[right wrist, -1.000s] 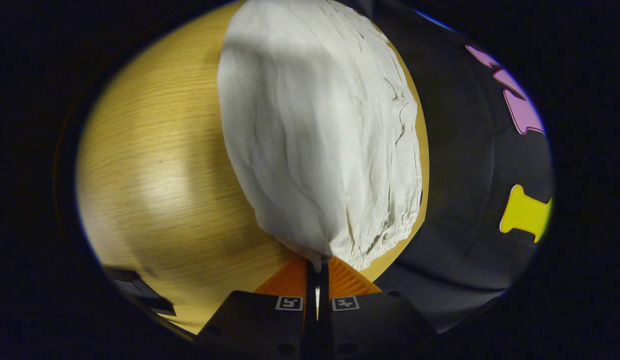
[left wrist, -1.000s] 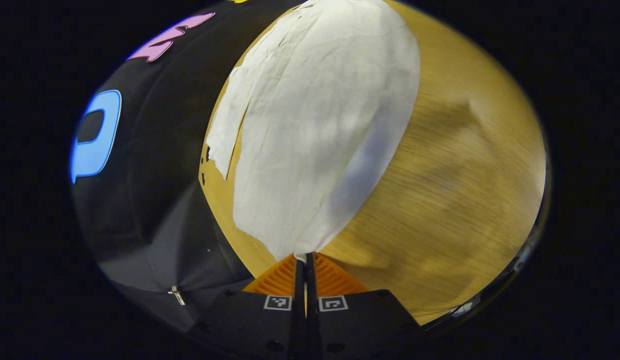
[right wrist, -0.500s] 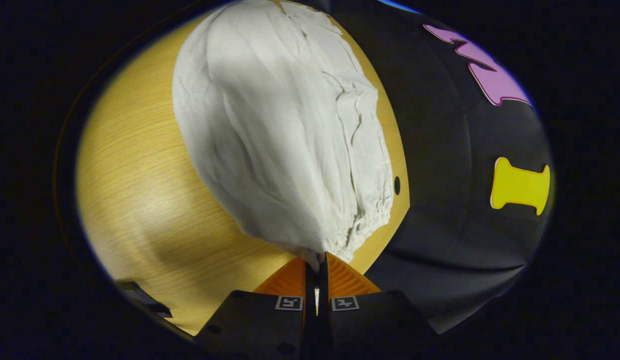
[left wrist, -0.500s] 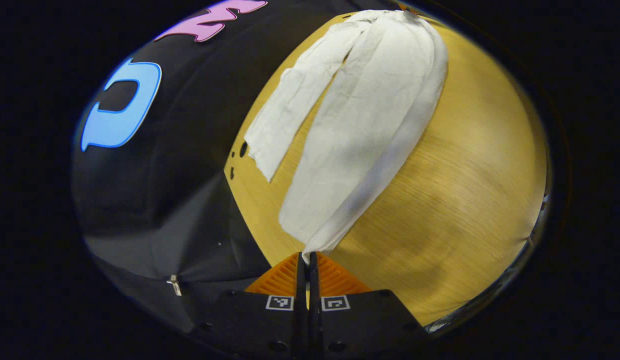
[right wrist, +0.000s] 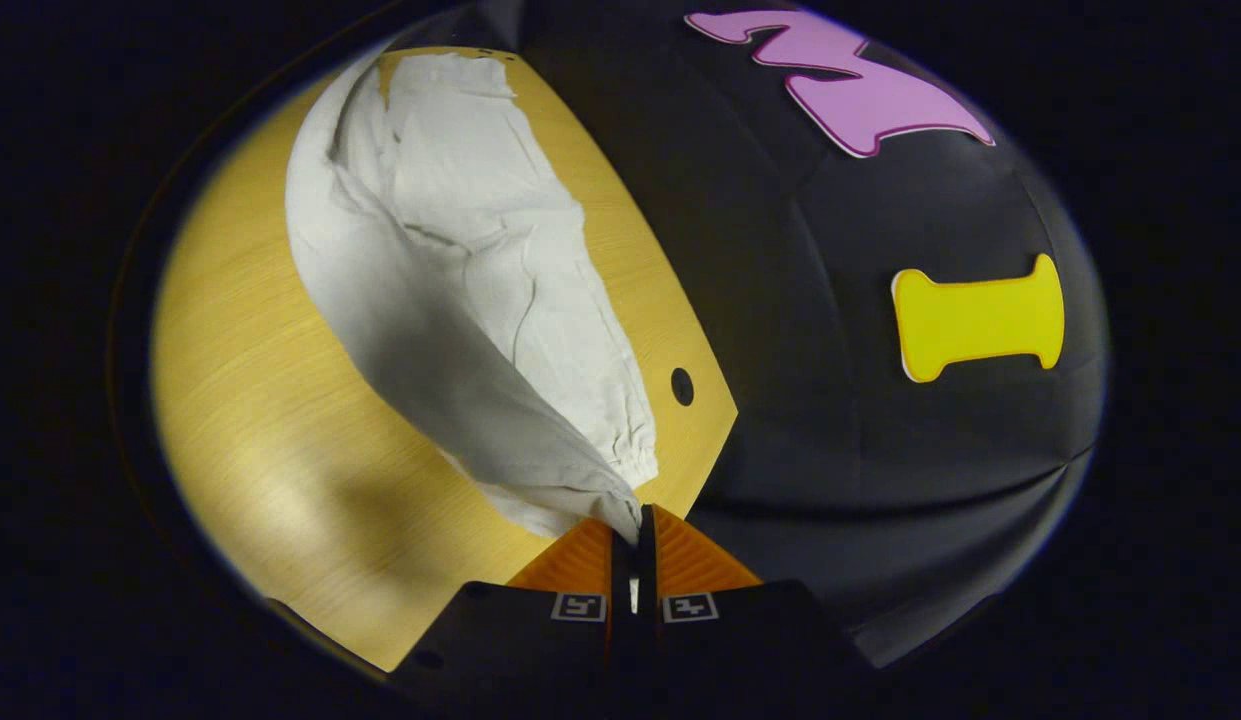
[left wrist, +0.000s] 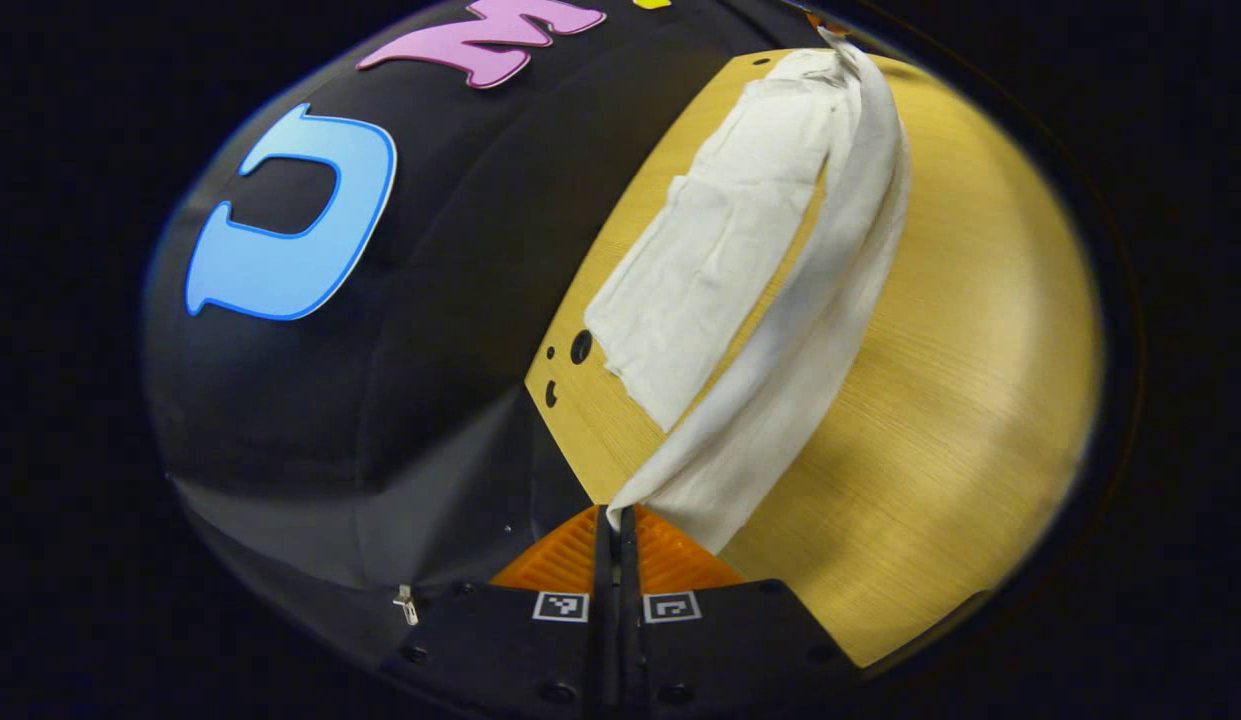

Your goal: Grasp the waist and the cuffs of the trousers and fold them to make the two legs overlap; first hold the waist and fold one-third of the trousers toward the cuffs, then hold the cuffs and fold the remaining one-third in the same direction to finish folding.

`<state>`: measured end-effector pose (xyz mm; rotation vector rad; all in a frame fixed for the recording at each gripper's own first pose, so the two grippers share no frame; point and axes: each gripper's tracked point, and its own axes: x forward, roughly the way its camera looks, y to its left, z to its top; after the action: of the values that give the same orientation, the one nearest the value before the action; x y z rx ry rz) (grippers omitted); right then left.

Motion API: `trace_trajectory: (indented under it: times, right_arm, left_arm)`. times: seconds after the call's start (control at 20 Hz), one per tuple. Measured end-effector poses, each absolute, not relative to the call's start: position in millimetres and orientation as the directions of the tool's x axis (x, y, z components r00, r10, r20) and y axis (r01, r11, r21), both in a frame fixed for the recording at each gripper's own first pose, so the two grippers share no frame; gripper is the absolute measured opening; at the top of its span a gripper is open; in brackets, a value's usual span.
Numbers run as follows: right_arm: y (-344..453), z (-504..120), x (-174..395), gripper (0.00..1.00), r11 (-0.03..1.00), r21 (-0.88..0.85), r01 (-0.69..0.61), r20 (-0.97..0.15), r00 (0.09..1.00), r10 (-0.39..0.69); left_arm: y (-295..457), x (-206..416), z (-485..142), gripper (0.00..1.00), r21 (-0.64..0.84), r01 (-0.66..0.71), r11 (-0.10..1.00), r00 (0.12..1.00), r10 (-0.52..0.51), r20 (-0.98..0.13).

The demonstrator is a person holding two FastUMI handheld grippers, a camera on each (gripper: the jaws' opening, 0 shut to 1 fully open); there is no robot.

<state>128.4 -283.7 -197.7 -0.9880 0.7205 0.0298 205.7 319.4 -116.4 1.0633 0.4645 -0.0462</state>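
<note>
White trousers (left wrist: 720, 270) lie along a wooden table (left wrist: 940, 400). One leg rests flat near the table's far edge. The other leg (left wrist: 810, 350) is raised as a hanging sheet, and my left gripper (left wrist: 612, 512) is shut on its cuff end. In the right gripper view the trousers (right wrist: 460, 260) spread away from me, with the gathered elastic waist (right wrist: 630, 455) closest. My right gripper (right wrist: 635, 515) is shut on a corner of that waist and holds the upper layer off the table (right wrist: 270, 420).
The booth's black cloth wall (left wrist: 380, 400) hangs just beyond the table's edge, near the flat leg. Small round holes (left wrist: 581, 346) mark the tabletop by that edge; one hole (right wrist: 682, 385) lies beside the waist. Bare wood stretches on the near side.
Both grippers have risen and swung toward the wall side, carrying the held leg and waist edge. The lifted layer now stands narrow, uncovering the flat leg beneath.
</note>
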Motion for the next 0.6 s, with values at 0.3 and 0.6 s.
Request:
trace_trajectory:
  times: [0.3, 0.6]
  right_arm:
    - [-298.4, -179.3, 195.0, 0.06, 0.654, -0.727, -0.208, -0.517, 0.793, -0.322]
    - [-319.3, -187.5, 248.5, 0.06, 0.669, -0.728, -0.153, -0.498, 0.787, -0.363]
  left_arm:
    - [317.9, 283.9, -81.7, 0.05, 0.807, 0.211, 0.552, 0.913, 0.183, -0.364]
    - [303.3, 368.9, -89.4, 0.06, 0.683, 0.167, 0.711, 0.891, 0.188, -0.414]
